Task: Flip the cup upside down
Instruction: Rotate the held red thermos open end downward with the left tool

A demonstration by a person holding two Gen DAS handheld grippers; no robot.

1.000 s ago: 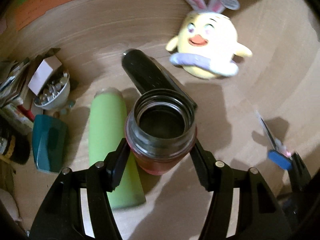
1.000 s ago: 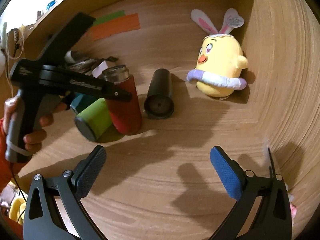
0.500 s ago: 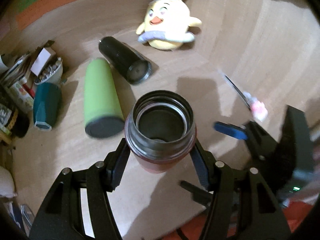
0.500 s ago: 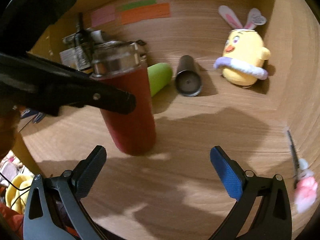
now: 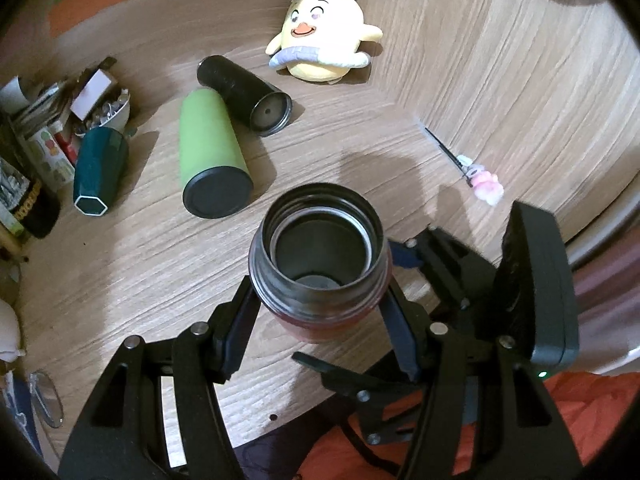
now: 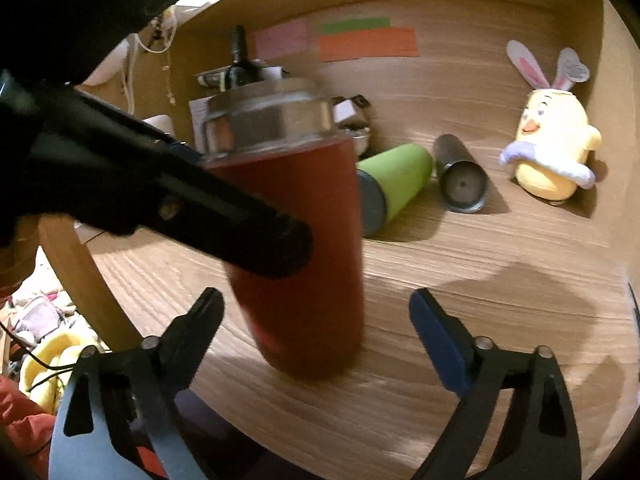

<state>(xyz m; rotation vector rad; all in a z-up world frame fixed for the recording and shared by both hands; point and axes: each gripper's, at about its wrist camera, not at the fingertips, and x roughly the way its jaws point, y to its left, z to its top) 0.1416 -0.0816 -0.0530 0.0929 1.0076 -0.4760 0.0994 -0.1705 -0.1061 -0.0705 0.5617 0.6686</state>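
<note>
**Q:** Two grippers appear; how does each stand?

**A:** Left gripper: its fingers pinch the red cup from both sides just below the dark threaded rim. The cup is upright, mouth up, its bare interior open to the left wrist camera. Right gripper: its fingers are spread wide, one on each side of the cup's lower body, and do not touch it. In the left wrist view the right gripper's black frame reaches in from the lower right, below the cup.

**Q:** Where is the cup relative to the table?

**A:** Near the front edge of the wooden table. Its base is motion-blurred in the right wrist view, so contact with the table cannot be determined.

**Q:** What lies farther out?

**A:** A green bottle and a black bottle lie on their sides, close together; a teal cup lies to the left beside cluttered items too small to identify. A yellow chick plush sits against the back wall. A thin pen-like object with a pink end rests near the right wall.

**Q:** What is cut off?

**A:** The left gripper's body fills the upper left of the right wrist view, hiding the hand that holds it.
</note>
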